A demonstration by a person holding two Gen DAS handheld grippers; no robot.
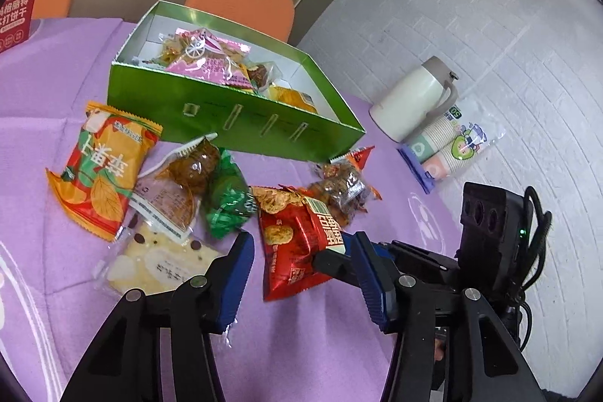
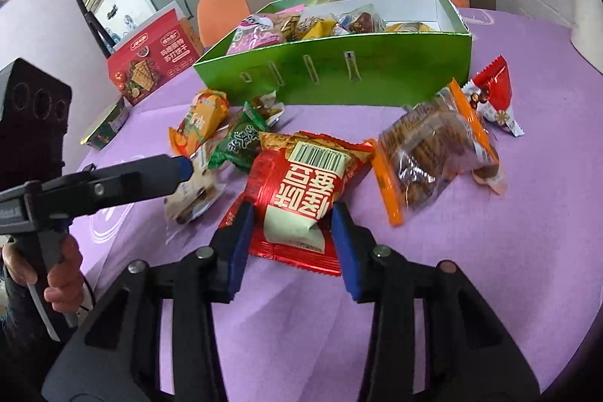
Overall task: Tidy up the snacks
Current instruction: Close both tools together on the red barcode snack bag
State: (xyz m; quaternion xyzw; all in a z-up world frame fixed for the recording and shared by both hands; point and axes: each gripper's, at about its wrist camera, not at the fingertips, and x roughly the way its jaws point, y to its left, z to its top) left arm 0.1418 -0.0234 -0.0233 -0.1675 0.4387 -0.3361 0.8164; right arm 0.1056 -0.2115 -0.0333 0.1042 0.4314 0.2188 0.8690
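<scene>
Right gripper: your right gripper (image 2: 292, 225) is closing its two blue pads on the red snack packet (image 2: 301, 191), one pad on each side of the packet's near end, which is puckering between them.
Left gripper: your left gripper (image 1: 301, 274) is hovering over the table with its fingers spread wide and nothing between them; from the right wrist view you are seeing it reach in from the left, its tip over the pale packet.
Red snack packet: it is lying barcode-up on the purple tablecloth (image 2: 471, 270), in front of the green box (image 2: 339, 74) and apart from it.
Green box: it is sitting open at the back of the table and is already holding several packets, a pink one (image 1: 211, 59) on top.
Loose snacks on the left: an orange packet (image 1: 101, 172), a clear-wrapped brown cake (image 1: 181, 183), a green packet (image 1: 226, 198) and a pale packet with dark chips (image 1: 166, 262) are lying bunched together, touching or overlapping.
Loose snacks on the right: an orange-edged clear packet (image 2: 433, 153) is lying just beside the red one; a small red and white packet (image 2: 493, 97) is lying farther right, near the box's corner.
Your hand: your left hand (image 2: 56, 274) is wrapping the left gripper's handle.
Table edge: a cream jug (image 1: 410, 100) and a sleeve of paper cups (image 1: 452, 145) are sitting together by the white wall.
</scene>
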